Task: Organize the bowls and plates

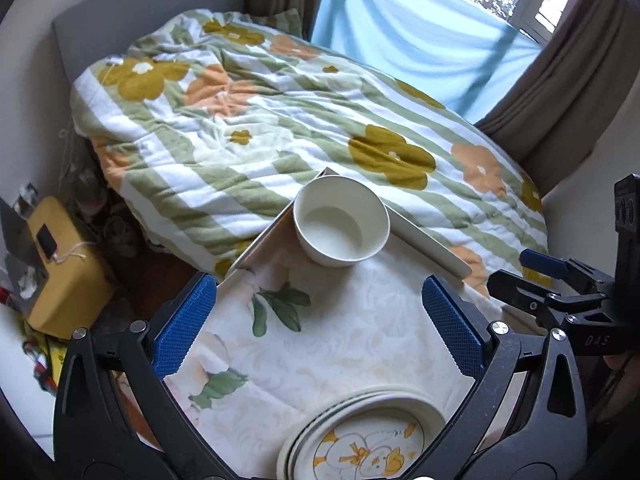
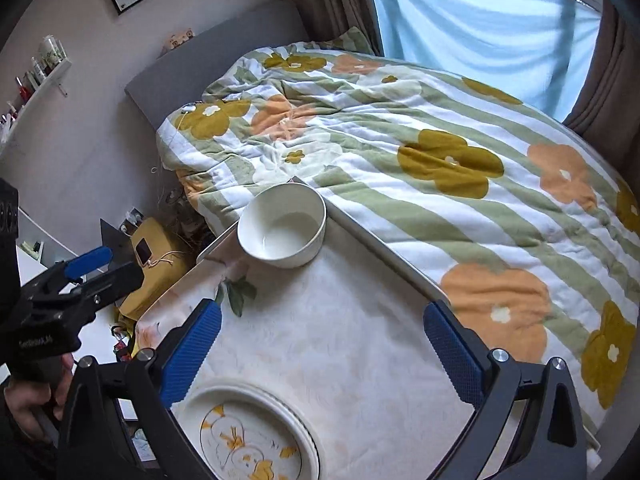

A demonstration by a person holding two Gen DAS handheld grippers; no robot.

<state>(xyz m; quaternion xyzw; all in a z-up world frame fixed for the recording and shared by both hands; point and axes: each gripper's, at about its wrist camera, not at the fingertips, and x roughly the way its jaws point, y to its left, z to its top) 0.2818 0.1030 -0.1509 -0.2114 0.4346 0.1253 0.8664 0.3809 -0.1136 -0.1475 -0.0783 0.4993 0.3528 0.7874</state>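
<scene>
White round ceramic bowl [image 1: 341,226] sits at the far corner of our cloth-covered desk [image 1: 360,320]; yellow-patterned stacked plates [image 1: 366,438] lie near us. Both our left hand-held gripper [image 1: 320,324] and right hand-held gripper [image 2: 322,350] gape wide, empty.

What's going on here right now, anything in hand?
Nothing is in hand. A person holds a gripper in each hand over a small table beside a bed. The left gripper and the right gripper both stand open and empty. A white bowl sits at the table's far corner, and a stack of plates lies at the near edge. Neither is touched.
</scene>
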